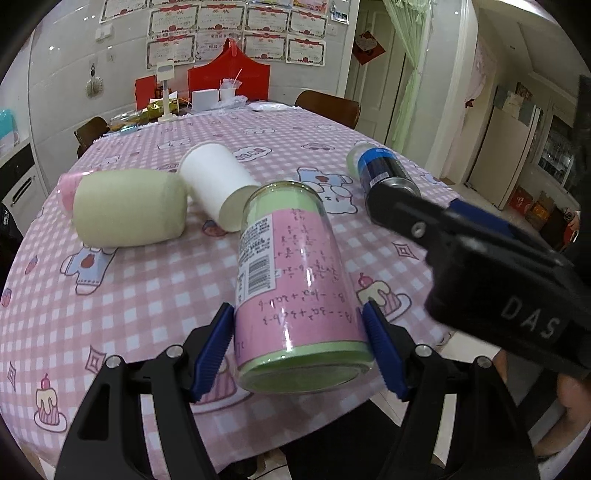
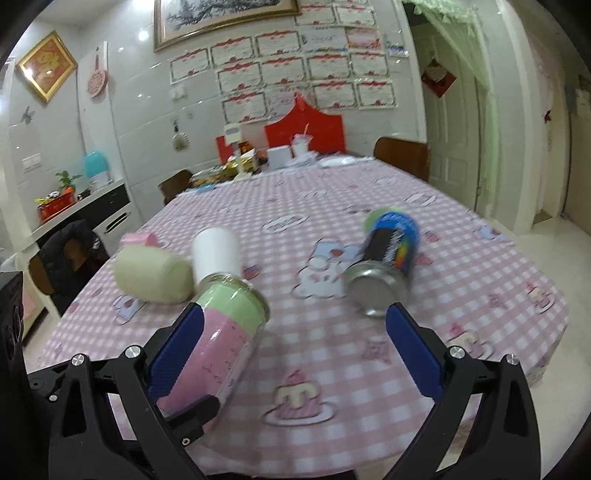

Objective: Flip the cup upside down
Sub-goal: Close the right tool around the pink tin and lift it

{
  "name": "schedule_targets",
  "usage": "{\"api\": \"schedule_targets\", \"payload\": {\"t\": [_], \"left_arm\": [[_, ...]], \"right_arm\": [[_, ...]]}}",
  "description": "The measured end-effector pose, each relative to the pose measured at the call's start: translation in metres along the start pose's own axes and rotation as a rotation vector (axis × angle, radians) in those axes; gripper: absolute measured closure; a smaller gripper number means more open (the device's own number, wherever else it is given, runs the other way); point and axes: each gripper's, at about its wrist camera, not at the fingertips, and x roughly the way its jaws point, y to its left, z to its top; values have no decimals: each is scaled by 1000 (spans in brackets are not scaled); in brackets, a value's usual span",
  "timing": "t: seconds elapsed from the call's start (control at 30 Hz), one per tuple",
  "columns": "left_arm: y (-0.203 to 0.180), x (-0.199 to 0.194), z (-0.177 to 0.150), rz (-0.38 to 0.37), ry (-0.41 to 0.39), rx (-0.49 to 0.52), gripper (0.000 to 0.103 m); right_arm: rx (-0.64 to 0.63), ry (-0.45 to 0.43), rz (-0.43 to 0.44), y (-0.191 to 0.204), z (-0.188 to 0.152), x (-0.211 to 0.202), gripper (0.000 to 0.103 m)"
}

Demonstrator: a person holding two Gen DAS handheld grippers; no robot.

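Left tongs [image 1: 299, 347] clamp the cup [image 1: 295, 280] low on its pink wall, held tilted above the tabletop [image 1: 147, 295]. Clear plastic: judged light, slick, squashable; grip near the stiffer base. Right tongs [image 2: 295, 354] gape, holding nothing.

Ahead and to the left of the left gripper [image 1: 299, 310], a pale green cushion [image 1: 129, 210] lies on the pink checked tablecloth [image 1: 147, 295]. Ahead to its right lies a black-and-blue can [image 1: 384, 177] on its side. Far beyond, certificates [image 1: 236, 33] cover the wall.
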Motion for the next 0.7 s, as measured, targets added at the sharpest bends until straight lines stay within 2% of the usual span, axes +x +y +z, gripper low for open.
{"api": "schedule_targets", "payload": {"t": [0.2, 0.47, 0.57, 0.7], "left_arm": [[12, -2, -2, -45, -9, -40, 32], [28, -15, -1, -84, -62, -79, 29], [36, -22, 1, -64, -87, -95, 29], [56, -33, 2, 30, -126, -132, 28]], "right_arm": [[28, 57, 53, 7, -3, 8, 8], [57, 63, 71, 14, 0, 9, 8], [54, 66, 72, 18, 2, 11, 8], [60, 86, 84, 22, 5, 19, 8]]}}
